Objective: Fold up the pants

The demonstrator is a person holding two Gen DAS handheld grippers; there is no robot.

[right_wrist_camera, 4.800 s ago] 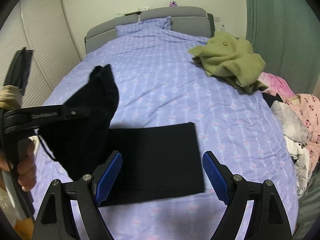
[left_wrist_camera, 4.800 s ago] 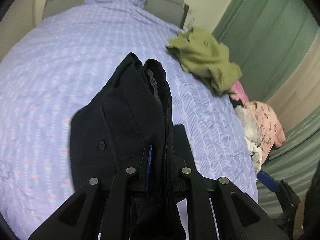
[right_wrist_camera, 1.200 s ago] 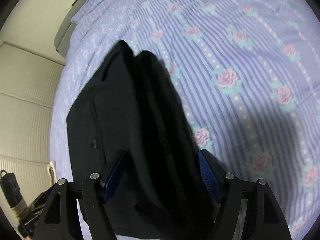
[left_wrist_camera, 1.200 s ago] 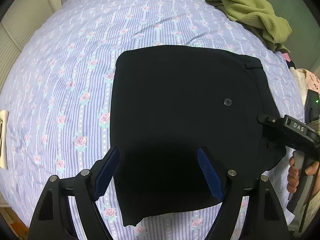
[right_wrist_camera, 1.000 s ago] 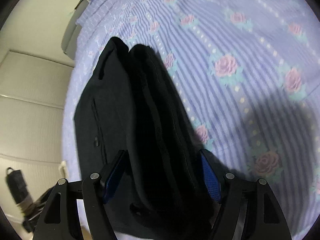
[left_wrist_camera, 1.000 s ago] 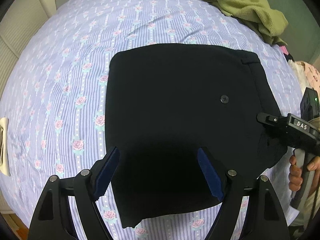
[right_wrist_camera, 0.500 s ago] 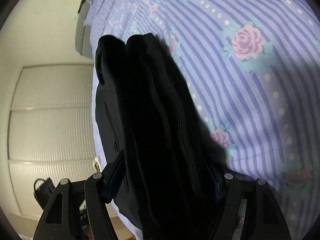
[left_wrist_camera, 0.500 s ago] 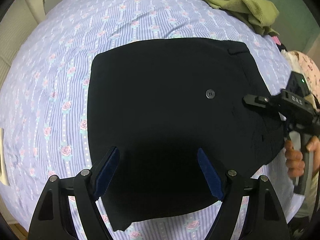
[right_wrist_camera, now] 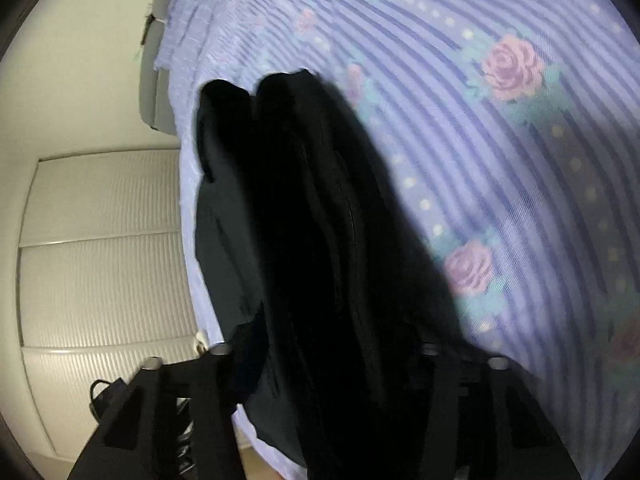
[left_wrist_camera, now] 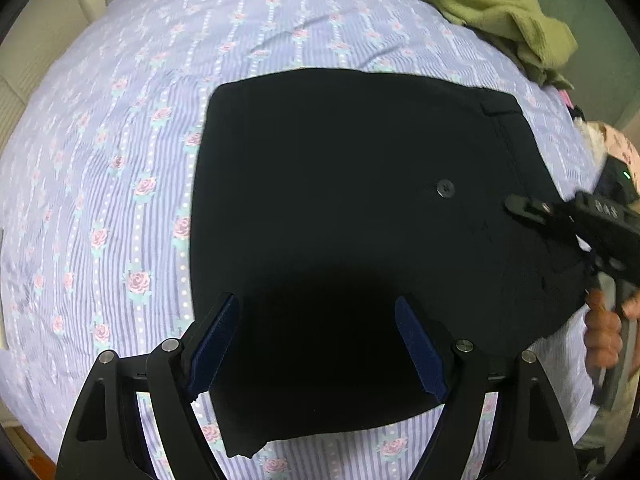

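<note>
The black pants point(left_wrist_camera: 352, 200) lie folded into a flat rectangle on the bed, a small button showing near their right side. My left gripper point(left_wrist_camera: 316, 344) hovers open just above their near edge, blue pads apart and empty. My right gripper point(left_wrist_camera: 532, 210) reaches in from the right at the waistband edge. In the right wrist view the bunched black pants point(right_wrist_camera: 312, 240) fill the space between that gripper's fingers point(right_wrist_camera: 320, 364). The pads are hidden by cloth and I cannot see whether they are closed.
The bed has a lilac striped sheet with roses point(left_wrist_camera: 120, 160). A green garment point(left_wrist_camera: 492, 4) lies at the far right, pink clothes point(left_wrist_camera: 616, 148) beside it. White closet doors point(right_wrist_camera: 100, 248) and a grey headboard point(right_wrist_camera: 150, 72) show past the bed's edge.
The right gripper has pushed in lower and closer along the waistband edge, so cloth now covers its pads. The left gripper stays open over the near edge, its view shifted slightly.
</note>
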